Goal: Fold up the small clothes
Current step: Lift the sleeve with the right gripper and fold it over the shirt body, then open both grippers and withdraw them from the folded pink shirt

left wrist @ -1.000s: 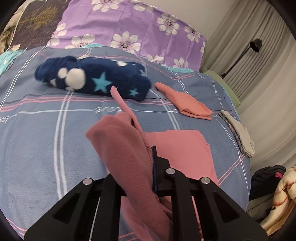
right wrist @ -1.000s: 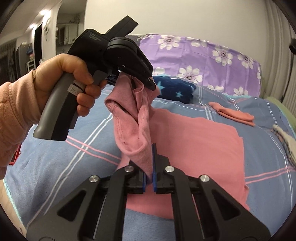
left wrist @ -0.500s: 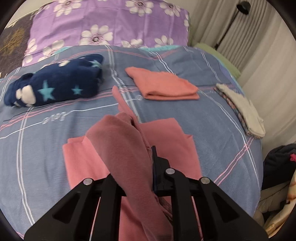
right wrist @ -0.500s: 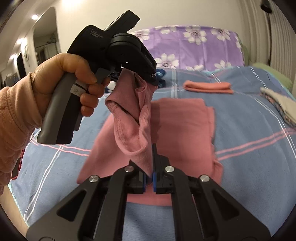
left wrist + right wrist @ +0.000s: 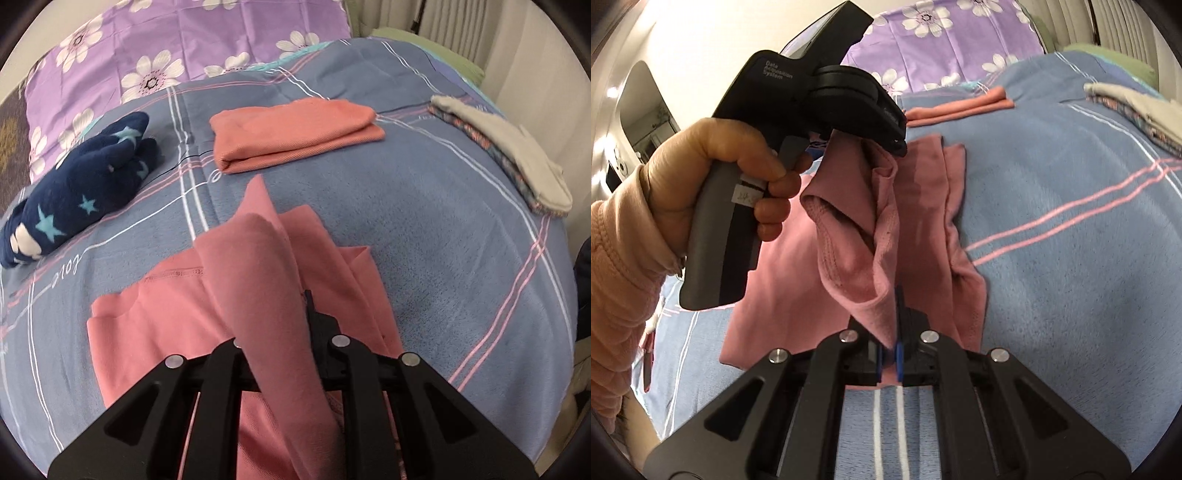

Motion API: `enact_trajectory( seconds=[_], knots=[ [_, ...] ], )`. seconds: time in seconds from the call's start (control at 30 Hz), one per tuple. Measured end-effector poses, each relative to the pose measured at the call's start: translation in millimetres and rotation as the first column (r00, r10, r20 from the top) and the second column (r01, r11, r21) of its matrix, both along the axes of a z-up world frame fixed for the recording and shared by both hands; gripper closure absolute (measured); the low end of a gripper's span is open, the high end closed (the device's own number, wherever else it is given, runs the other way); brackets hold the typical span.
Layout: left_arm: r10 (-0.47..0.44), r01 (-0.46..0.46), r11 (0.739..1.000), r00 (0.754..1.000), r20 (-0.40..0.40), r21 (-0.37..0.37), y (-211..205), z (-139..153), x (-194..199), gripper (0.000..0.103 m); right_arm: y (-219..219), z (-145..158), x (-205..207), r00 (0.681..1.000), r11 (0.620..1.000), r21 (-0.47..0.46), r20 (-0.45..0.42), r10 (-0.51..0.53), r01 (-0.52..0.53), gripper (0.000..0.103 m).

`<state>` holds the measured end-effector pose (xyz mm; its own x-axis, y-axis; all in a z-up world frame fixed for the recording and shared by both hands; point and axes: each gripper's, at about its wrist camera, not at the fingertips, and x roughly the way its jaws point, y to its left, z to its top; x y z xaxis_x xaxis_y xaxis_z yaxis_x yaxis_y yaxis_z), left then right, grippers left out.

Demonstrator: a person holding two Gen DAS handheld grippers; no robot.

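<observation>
I have both the left gripper (image 5: 894,144) and right gripper (image 5: 891,350) clamped on the pink garment (image 5: 258,280), its fold unfinished; at twelve o'clock a folded orange piece (image 5: 295,133) lies finished.

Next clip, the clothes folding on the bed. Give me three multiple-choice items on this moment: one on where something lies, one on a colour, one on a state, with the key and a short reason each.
1. Where does the folded orange garment lie?
A. On the blue plaid bedspread, beyond the pink garment
B. On the purple floral pillow
C. On the floor

2. What colour is the plush item with stars?
A. Green
B. Navy blue
C. Yellow

3. What state is the pink garment in?
A. Flat and untouched
B. Pinched by both grippers, partly lifted
C. Fully folded, set aside

Key: 1 A, it rests on the bedspread past the pink cloth. 2 B, dark blue with light stars. 3 B, the left gripper and right gripper each clamp an edge while the rest lies on the bed.
</observation>
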<state>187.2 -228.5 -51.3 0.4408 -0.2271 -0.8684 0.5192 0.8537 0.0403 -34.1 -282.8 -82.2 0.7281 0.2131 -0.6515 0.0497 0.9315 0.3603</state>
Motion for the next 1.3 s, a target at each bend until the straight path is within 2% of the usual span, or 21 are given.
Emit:
enact_trajectory(
  seconds=[0.13, 0.17, 0.2, 0.27, 0.3, 0.4, 0.47, 0.53, 0.63, 0.73, 0.9, 0.93, 0.97, 1.03, 1.07, 1.1, 1.13, 1.17, 1.27, 1.3],
  knots=[
    [0.010, -0.010, 1.000, 1.000, -0.003, 0.001, -4, 0, 3, 0.092, -3, 4, -3, 1.000, 1.000, 0.010, 0.024, -0.002, 0.002, 0.099],
    [0.005, -0.005, 1.000, 1.000, -0.001, -0.009, -5, 0, 3, 0.089, -2, 5, -4, 1.000, 1.000, 0.006, 0.030, -0.001, 0.001, 0.099],
    [0.000, 0.001, 1.000, 1.000, 0.006, -0.018, -7, 1, 2, 0.083, -3, 5, -5, 0.999, 1.000, 0.002, 0.033, 0.000, 0.000, 0.098],
    [-0.001, 0.003, 0.999, 0.998, 0.056, -0.040, -9, 10, -4, 0.044, -7, -1, -10, 1.000, 1.000, 0.007, 0.015, -0.011, 0.011, 0.096],
    [-0.003, 0.006, 0.999, 0.996, 0.088, -0.042, -11, 15, -7, 0.039, -11, -5, -12, 1.000, 1.000, 0.026, -0.001, -0.017, 0.017, 0.096],
    [-0.053, 0.059, 0.998, 0.987, 0.153, -0.036, -16, 35, -20, 0.034, -26, -20, -13, 0.998, 0.989, 0.149, -0.057, -0.005, 0.014, 0.094],
    [-0.065, 0.073, 0.997, 0.978, 0.197, -0.032, -9, 48, -33, 0.025, -30, -23, -15, 0.998, 0.982, 0.191, -0.060, 0.007, 0.004, 0.094],
    [-0.087, 0.096, 0.995, 0.968, 0.234, -0.025, 2, 56, -47, 0.021, -35, -25, -16, 0.998, 0.976, 0.217, -0.057, 0.018, -0.005, 0.094],
    [-0.109, 0.116, 0.993, 0.957, 0.269, -0.009, 27, 60, -75, 0.016, -38, -29, -18, 0.998, 0.966, 0.259, -0.059, 0.027, -0.011, 0.094],
    [-0.103, 0.112, 0.994, 0.955, 0.277, -0.016, 63, 53, -103, 0.012, -45, -30, -15, 0.997, 0.955, 0.295, -0.066, 0.035, -0.014, 0.094],
    [-0.020, 0.019, 1.000, 0.970, 0.243, 0.008, 124, 16, -135, 0.011, -47, -27, -15, 0.996, 0.953, 0.303, -0.074, 0.040, -0.016, 0.092],
    [-0.007, 0.005, 1.000, 0.973, 0.231, 0.011, 132, 9, -137, 0.011, -46, -25, -15, 0.996, 0.953, 0.304, -0.075, 0.042, -0.018, 0.090],
    [0.010, -0.013, 1.000, 0.976, 0.216, 0.013, 140, 1, -140, 0.011, -45, -24, -15, 0.996, 0.953, 0.303, -0.076, 0.047, -0.022, 0.083],
    [0.037, -0.038, 0.999, 0.982, 0.184, 0.004, 153, -13, -144, 0.011, -42, -19, -12, 0.995, 0.954, 0.298, -0.076, 0.058, -0.033, 0.074],
    [0.045, -0.045, 0.999, 0.984, 0.175, -0.003, 158, -18, -146, 0.011, -40, -17, -9, 0.995, 0.959, 0.283, -0.079, 0.056, -0.031, 0.074],
    [0.057, -0.055, 0.998, 0.984, 0.171, -0.015, 163, -24, -147, 0.010, -39, -15, -8, 0.996, 0.963, 0.267, -0.078, 0.047, -0.025, 0.075],
    [0.068, -0.064, 0.998, 0.983, 0.173, -0.025, 166, -26, -148, 0.009, -40, -13, -7, 0.996, 0.969, 0.248, -0.082, 0.018, 0.003, 0.091],
    [0.078, -0.073, 0.997, 0.981, 0.175, -0.039, 168, -28, -148, 0.008, -43, -15, -9, 0.995, 0.970, 0.242, -0.095, -0.013, 0.036, 0.097],
    [0.110, -0.096, 0.991, 0.982, 0.151, -0.097, 176, -33, -148, 0.008, -63, -32, -15, 0.986, 0.929, 0.352, -0.158, -0.059, 0.112, 0.098],
    [0.115, -0.100, 0.989, 0.983, 0.143, -0.109, 177, -35, -148, 0.007, -64, -33, -19, 0.986, 0.928, 0.356, -0.155, -0.052, 0.105, 0.098]
  ],
)
